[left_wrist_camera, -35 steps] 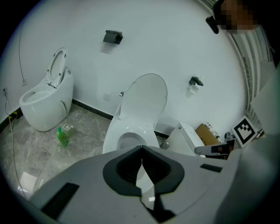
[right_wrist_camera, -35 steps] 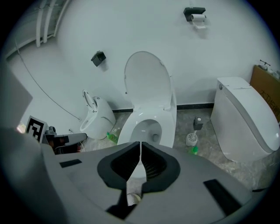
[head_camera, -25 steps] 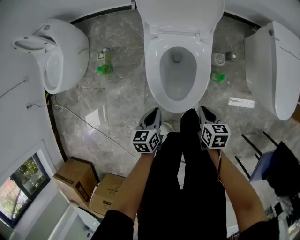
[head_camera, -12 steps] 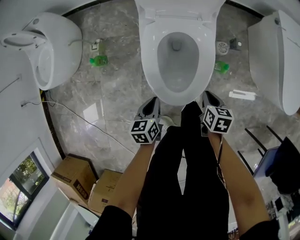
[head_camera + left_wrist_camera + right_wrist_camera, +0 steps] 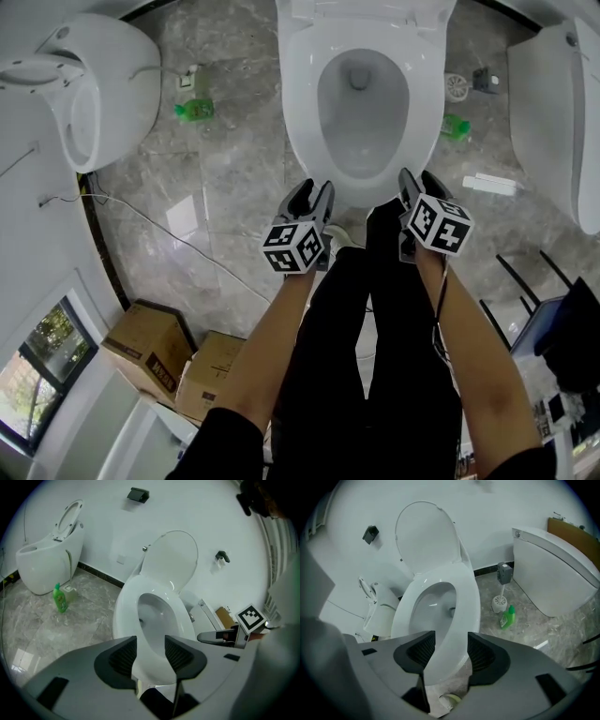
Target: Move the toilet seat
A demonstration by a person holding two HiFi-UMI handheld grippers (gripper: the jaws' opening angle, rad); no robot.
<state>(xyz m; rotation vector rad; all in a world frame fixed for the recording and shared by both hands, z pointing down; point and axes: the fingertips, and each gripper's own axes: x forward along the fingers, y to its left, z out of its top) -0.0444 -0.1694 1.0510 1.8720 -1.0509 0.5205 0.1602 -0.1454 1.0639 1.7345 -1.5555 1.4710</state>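
Note:
A white toilet stands ahead of me with its seat [image 5: 300, 122] lying down on the bowl and its lid [image 5: 171, 559] raised against the wall. My left gripper [image 5: 312, 192] hangs at the front left of the rim. Its jaws have just been opening and stand apart, and the seat's front edge [image 5: 126, 616] shows through the gap without touching the pads. My right gripper [image 5: 417, 180] is at the front right of the rim. It too has just been opening, and the seat [image 5: 466, 606] shows between its pads, which do not press on it.
Another white toilet [image 5: 94, 84] stands at the left and a third [image 5: 562, 112] at the right. Green bottles [image 5: 194, 110] [image 5: 456, 127] and a toilet brush [image 5: 457, 87] sit on the marble floor. A cable [image 5: 169, 234] crosses the floor; cardboard boxes [image 5: 155, 347] lie at lower left.
Both grippers have sunk toward the front rim of the toilet, which now sits closer in the head view. Their jaws, shut before, now stand apart.

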